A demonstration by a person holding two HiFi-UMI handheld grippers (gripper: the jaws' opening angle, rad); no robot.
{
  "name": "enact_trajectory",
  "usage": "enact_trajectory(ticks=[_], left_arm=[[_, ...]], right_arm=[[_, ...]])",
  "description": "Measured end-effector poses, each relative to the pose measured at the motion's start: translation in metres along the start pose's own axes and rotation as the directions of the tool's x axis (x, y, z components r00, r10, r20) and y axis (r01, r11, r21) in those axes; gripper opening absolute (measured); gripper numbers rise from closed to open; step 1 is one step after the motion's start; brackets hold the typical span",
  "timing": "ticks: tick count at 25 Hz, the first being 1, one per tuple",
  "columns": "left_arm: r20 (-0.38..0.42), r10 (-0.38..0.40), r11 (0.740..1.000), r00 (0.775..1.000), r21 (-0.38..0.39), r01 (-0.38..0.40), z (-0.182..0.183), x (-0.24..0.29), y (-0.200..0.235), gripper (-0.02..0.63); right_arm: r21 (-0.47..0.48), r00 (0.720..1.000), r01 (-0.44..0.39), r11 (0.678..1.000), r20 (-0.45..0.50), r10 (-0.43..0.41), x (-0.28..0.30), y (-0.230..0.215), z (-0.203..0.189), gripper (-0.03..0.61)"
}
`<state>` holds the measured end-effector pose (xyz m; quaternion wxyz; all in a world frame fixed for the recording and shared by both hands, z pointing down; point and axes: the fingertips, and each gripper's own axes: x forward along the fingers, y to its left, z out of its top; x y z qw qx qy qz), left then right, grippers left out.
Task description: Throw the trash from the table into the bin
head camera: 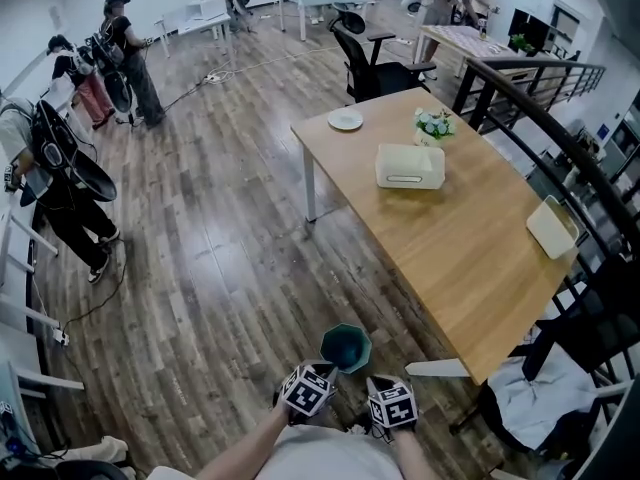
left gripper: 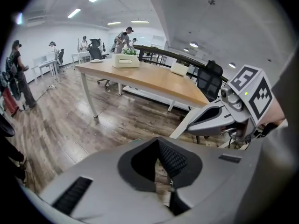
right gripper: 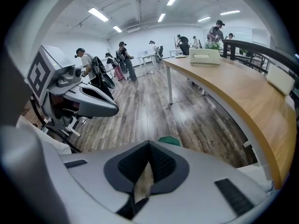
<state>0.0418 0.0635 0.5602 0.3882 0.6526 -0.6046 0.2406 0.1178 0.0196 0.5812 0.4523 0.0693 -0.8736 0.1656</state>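
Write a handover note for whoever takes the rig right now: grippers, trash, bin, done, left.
Left gripper: jaws shut, empty. Right gripper: the same.
Green bin: on the floor just ahead of both grippers, by the table corner.
Table: plate, plant, tissue box, white tray; no obvious trash shows.
Done: nothing in hand; the bin's contents can't be made out.
Left: check the table up close for remaining trash.
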Motion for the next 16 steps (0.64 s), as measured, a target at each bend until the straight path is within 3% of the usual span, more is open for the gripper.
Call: enact_trajectory(ticks=[16], left_arm=[[0.005, -0.007, 1.000, 1.000, 0.015, 0.007, 0.009, 0.003, -0.003, 0.028]], right_arm=[[0.000, 0.998, 0.030, 1.000, 0.051, -0.030, -0.002, -0.004, 0.014, -0.006]])
